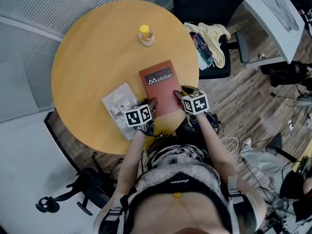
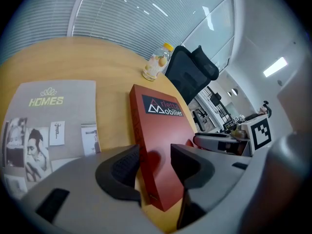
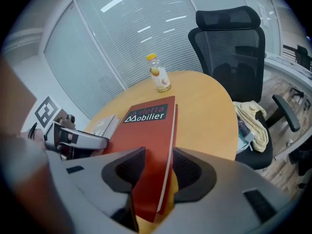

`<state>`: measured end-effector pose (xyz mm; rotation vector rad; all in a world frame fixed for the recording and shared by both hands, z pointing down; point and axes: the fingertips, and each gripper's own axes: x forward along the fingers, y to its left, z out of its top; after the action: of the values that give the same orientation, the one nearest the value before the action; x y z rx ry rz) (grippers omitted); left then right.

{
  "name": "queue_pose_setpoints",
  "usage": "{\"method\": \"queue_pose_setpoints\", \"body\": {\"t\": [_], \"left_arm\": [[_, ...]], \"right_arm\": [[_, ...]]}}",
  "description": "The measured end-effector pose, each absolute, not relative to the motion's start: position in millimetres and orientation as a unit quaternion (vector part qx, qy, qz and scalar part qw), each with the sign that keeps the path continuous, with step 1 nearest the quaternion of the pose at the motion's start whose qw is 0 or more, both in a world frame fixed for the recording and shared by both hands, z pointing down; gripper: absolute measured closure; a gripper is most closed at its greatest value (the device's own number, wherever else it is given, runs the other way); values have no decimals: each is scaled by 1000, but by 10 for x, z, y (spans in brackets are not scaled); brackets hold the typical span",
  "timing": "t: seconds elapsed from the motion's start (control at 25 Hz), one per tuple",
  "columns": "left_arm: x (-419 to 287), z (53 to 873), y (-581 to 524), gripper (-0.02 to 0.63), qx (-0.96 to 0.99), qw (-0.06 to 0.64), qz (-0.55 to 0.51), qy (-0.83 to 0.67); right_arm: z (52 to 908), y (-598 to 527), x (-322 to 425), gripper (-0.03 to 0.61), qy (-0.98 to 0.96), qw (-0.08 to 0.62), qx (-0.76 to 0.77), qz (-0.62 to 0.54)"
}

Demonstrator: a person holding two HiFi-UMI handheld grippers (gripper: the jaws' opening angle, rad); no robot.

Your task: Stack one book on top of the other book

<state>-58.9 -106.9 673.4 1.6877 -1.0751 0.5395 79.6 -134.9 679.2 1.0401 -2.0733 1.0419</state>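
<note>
Left claw [image 2: 155, 161] and right claw [image 3: 159, 165] both spread, straddling near corners of red Mobilier book [image 1: 161, 87], flat beside HOMES book [image 1: 119, 106] at front edge of tabletop [image 1: 97, 52]. Could pinch cover alone, letting pages sag on lifting.

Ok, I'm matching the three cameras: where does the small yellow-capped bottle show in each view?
Head view: the bottle, top centre, near the table's far edge, beyond the red book.
Left gripper view: upper middle, left of the black chair.
Right gripper view: upper centre, beyond the book.
Shared landmark: the red book, seen in all three.
</note>
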Motion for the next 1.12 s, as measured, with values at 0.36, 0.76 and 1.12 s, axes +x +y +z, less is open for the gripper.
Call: {"method": "queue_pose_setpoints", "body": {"t": [0.36, 0.76, 1.12], "left_arm": [[-530, 6805, -1035, 402, 698, 494, 271, -441], [-507, 6863, -1022, 422, 700, 479, 295, -439], [-505, 6860, -1012, 420, 700, 478, 298, -439]], "right_arm": [[6844, -1354, 773, 408, -773, 282, 380, 423], [6877, -1348, 755, 411, -774, 298, 378, 411], [6880, -1336, 750, 414, -771, 290, 381, 420]]}}
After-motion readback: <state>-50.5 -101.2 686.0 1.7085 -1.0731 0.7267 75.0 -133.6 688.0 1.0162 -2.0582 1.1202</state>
